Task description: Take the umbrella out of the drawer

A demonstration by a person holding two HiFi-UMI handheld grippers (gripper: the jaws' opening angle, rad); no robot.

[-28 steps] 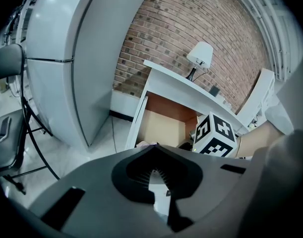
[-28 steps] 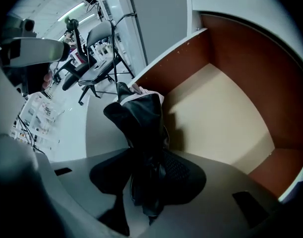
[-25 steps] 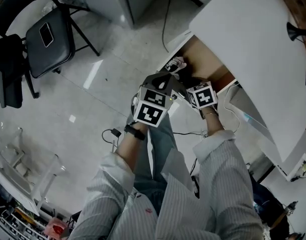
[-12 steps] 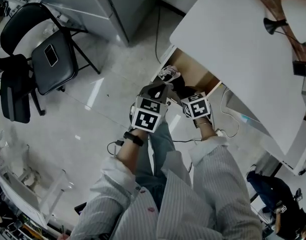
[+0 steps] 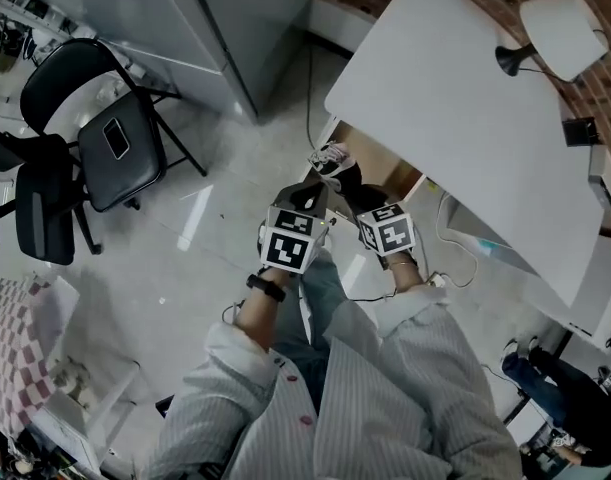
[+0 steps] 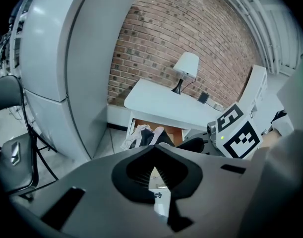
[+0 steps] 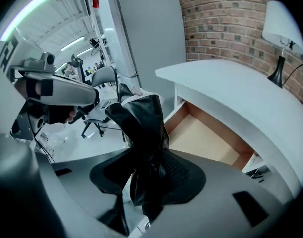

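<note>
The folded umbrella (image 5: 334,160), black with white patterned cloth, hangs over the front of the open wooden drawer (image 5: 387,164). My right gripper (image 5: 361,199) is shut on its black part, which stands up between the pads in the right gripper view (image 7: 141,128). My left gripper (image 5: 313,190) is just left of it, jaws together. In the left gripper view its pads (image 6: 136,170) leave only a thin slit with a pale sliver showing; what that is I cannot tell. The umbrella (image 6: 144,135) lies beyond those jaws, apart from them.
The white desk (image 5: 455,118) carries a lamp (image 5: 555,28) at its far end, against a brick wall. A grey cabinet (image 5: 235,28) stands to the left. A black chair (image 5: 115,153) has a phone (image 5: 116,138) on its seat. A cable (image 5: 230,313) lies on the floor.
Both grippers have risen together, and the right one has lifted the umbrella up from the drawer. The head view has pulled back from the floor and the desk.
</note>
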